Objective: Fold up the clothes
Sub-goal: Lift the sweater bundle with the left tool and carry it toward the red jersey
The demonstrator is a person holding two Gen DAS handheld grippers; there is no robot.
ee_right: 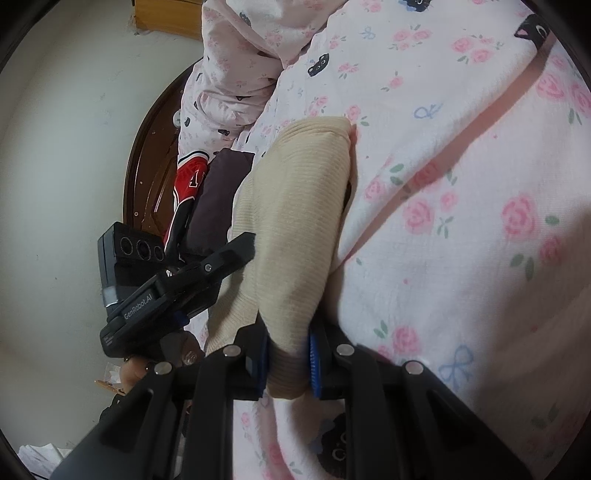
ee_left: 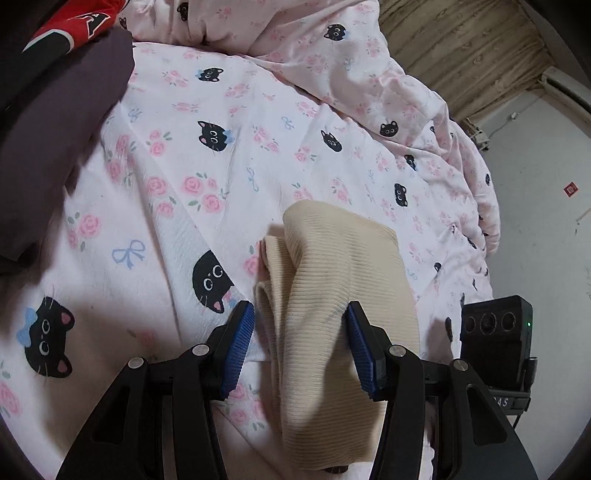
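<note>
A beige ribbed garment lies bunched and partly lifted off the pink cat-and-rose bedsheet. In the left wrist view my left gripper has its blue pads fairly wide apart, pressed on both sides of the thick bundle. The right wrist view shows the same garment folded over at its far end. There my right gripper is shut on its near edge. The left gripper's finger touches the cloth's left side.
A dark purple folded cloth and a red-and-black garment sit at the bed's far left. A crumpled duvet fills the back. The bed edge and pale floor are on the right. A wooden headboard stands behind the clothes.
</note>
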